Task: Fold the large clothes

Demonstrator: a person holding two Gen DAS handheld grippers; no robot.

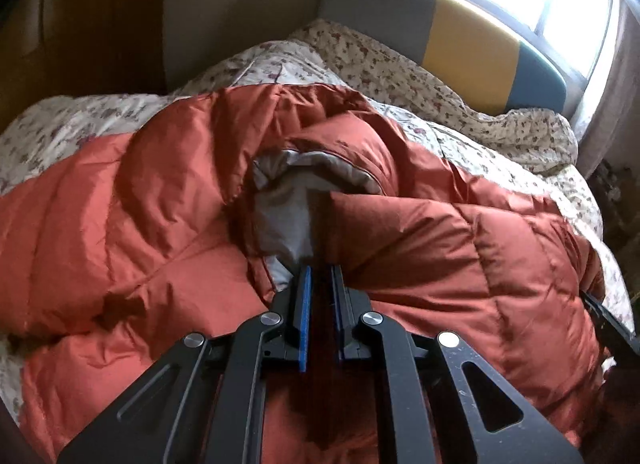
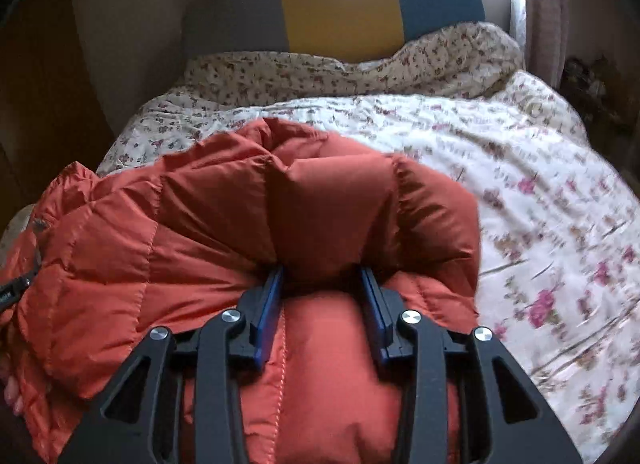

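Rust down jacket heaped on floral quilt below headboard; right gripper clamps a puffy fold, left gripper closed, seemingly on thin hem — slick shell may slip free.

No legible text, labels, brand marks, numbers or signs in either wrist view. A faint pale mark sits on a black part at the left edge of the right wrist view, too small and blurred to read.
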